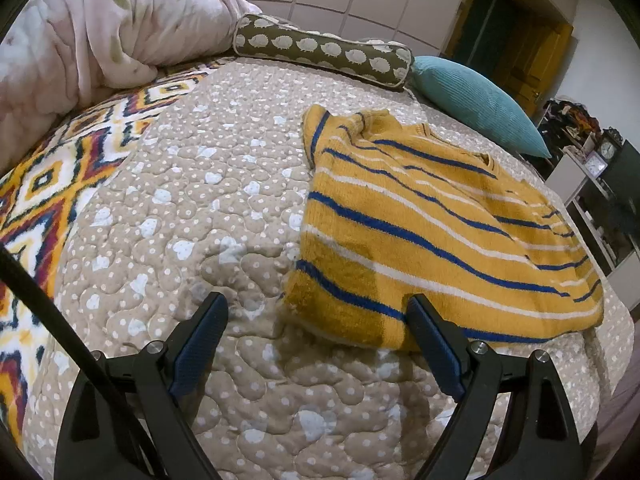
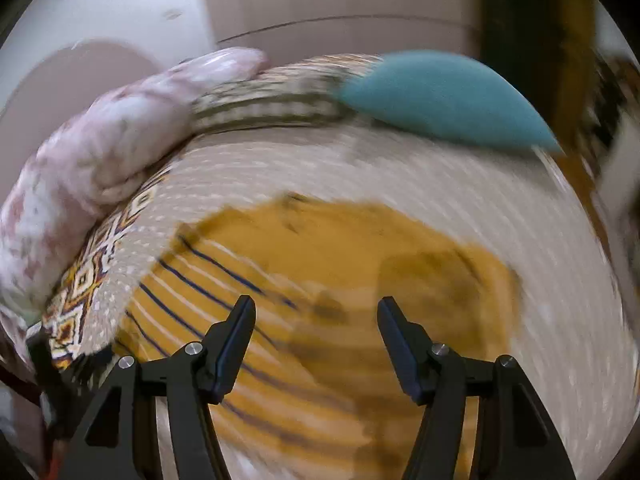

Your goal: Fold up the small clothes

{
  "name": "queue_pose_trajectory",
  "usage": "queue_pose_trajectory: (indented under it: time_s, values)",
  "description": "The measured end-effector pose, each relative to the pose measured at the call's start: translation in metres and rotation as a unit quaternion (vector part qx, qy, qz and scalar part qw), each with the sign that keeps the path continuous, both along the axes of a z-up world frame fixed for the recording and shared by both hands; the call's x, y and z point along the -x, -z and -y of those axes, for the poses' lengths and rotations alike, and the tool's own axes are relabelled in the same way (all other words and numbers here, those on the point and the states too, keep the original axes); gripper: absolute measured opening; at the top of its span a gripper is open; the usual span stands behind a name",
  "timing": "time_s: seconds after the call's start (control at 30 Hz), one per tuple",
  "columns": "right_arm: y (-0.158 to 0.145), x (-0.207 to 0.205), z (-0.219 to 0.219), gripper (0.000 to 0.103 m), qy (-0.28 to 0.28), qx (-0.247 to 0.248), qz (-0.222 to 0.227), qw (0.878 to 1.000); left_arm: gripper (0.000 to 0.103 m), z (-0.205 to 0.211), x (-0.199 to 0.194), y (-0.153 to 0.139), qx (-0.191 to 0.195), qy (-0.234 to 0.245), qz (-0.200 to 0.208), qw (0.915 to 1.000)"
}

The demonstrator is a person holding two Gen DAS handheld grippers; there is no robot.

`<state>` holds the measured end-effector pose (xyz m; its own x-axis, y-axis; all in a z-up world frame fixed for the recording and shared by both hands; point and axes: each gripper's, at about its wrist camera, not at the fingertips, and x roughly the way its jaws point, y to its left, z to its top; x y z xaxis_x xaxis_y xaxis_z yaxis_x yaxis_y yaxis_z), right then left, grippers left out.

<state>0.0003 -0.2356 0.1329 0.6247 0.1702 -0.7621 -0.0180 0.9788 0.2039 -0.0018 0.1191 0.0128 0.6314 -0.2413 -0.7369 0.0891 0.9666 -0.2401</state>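
Observation:
A small yellow sweater with blue and white stripes lies partly folded on the beige quilted bed cover. My left gripper is open and empty, just above the cover at the sweater's near left corner; its right finger overlaps the hem. In the right wrist view, which is blurred by motion, the sweater fills the middle. My right gripper is open and empty above it.
A pink floral duvet is piled at the back left. A brown bolster with a hedgehog pattern and a teal pillow lie along the headboard. A patterned blanket covers the left side. A shelf unit stands right.

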Motion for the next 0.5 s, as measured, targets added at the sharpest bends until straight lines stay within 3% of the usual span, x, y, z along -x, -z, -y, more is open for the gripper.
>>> queue_pose_trajectory:
  time_s: [0.2,0.3,0.5]
  values:
    - [0.044,0.078,0.109,0.065,0.119,-0.08,-0.005,0.99,0.094,0.005,0.001,0.002,-0.013,0.003,0.005,0.9999]
    - [0.062,0.093,0.125,0.065,0.141,-0.113,0.002,0.984,0.094,0.008,-0.002,0.004,-0.027,0.001,0.003,0.9996]
    - [0.101,0.087,0.131,0.065,0.134,-0.23,0.014,0.964,0.095,0.008,-0.003,0.005,-0.031,0.001,0.002,0.9995]
